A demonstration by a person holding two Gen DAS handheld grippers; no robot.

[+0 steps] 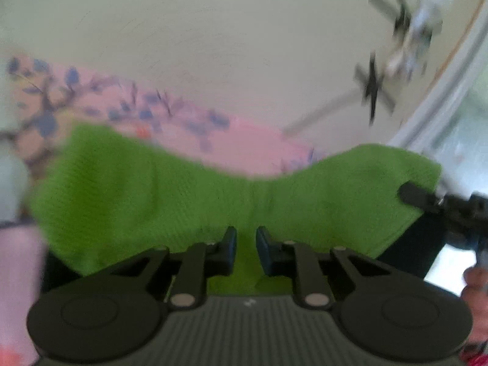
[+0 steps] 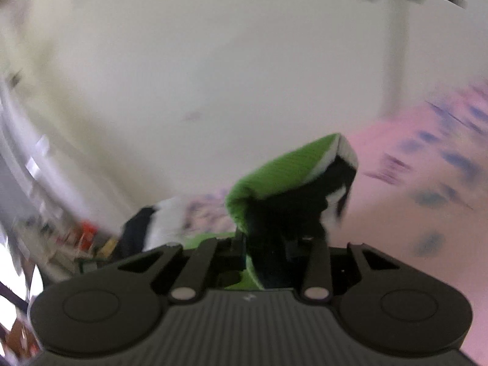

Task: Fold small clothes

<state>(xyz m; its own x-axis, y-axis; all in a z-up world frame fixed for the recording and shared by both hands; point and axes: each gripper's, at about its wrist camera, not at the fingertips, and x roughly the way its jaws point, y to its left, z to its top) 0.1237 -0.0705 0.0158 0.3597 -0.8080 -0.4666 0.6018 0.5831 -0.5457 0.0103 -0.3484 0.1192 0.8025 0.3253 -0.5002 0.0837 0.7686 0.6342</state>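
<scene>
The bright green knitted garment (image 1: 189, 189) hangs stretched in the air between the two grippers, above a pale cream tabletop (image 1: 213, 36). In the left wrist view, the left gripper (image 1: 245, 244) has its black fingers drawn close together on the lower edge of the green cloth, with a fold of the fabric pinched between the blue-faced pads (image 1: 261, 245). At the right edge of the same view, the right gripper (image 1: 411, 193) shows as a black fingertip clamped on the far corner of the green garment, with part of a person's hand (image 1: 475, 283) below it. In the right wrist view, the right gripper (image 2: 268, 244) holds a bunched end of the green garment (image 2: 283, 170), where the knit gives way to black and white bands; the cloth stands up between the fingers and hides the right-hand one, so the grip reads as closed on the fabric. Behind the garment lies a pink cloth printed with blue and purple flowers (image 1: 244, 140), spread flat on the tabletop. A blurred black-and-white object (image 1: 405, 39) sits near the far right of the table. Both views are smeared by motion, and no brand, label or writing can be read anywhere, apart from a small pale mark on each gripper's ribbed grey body that is too faint to make out.
</scene>
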